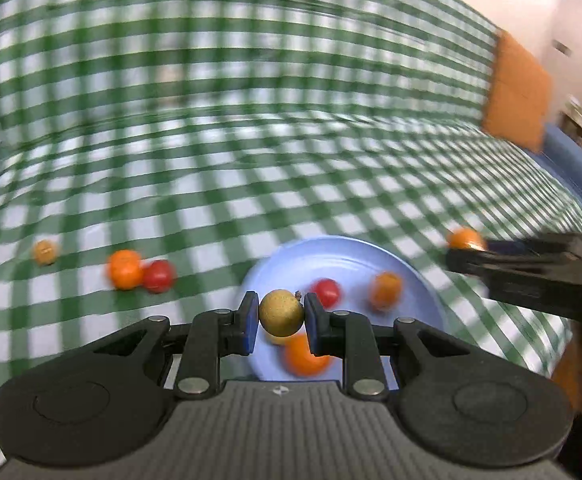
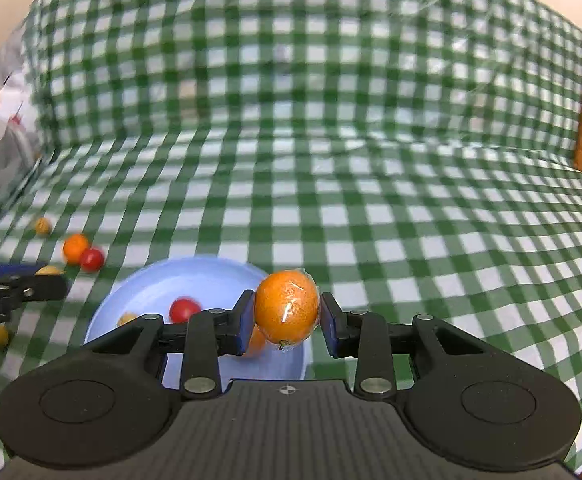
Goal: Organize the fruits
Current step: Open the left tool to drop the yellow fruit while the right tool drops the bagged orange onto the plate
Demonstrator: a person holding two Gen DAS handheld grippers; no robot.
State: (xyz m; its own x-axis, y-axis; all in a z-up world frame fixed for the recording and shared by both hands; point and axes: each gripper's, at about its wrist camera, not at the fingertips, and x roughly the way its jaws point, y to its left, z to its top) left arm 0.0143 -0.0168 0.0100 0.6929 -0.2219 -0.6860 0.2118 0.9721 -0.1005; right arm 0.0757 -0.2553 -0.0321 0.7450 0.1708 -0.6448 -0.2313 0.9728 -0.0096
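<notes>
Left wrist: longan point(image 1: 281, 313), seemingly between jaws.

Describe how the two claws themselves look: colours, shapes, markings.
Both the left claw and right claw match: matte black linkage arms with silver rivets, round black side discs, blue pads on the fingers, and a ribbed grey body bearing a small crosshair mark.

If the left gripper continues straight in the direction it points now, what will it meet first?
Probably the blue plate. The left gripper, shut on a yellow-brown fruit, points over the plate, where a red fruit lies just ahead. Depth is unclear, so it may pass above them to the checked cloth.
</notes>
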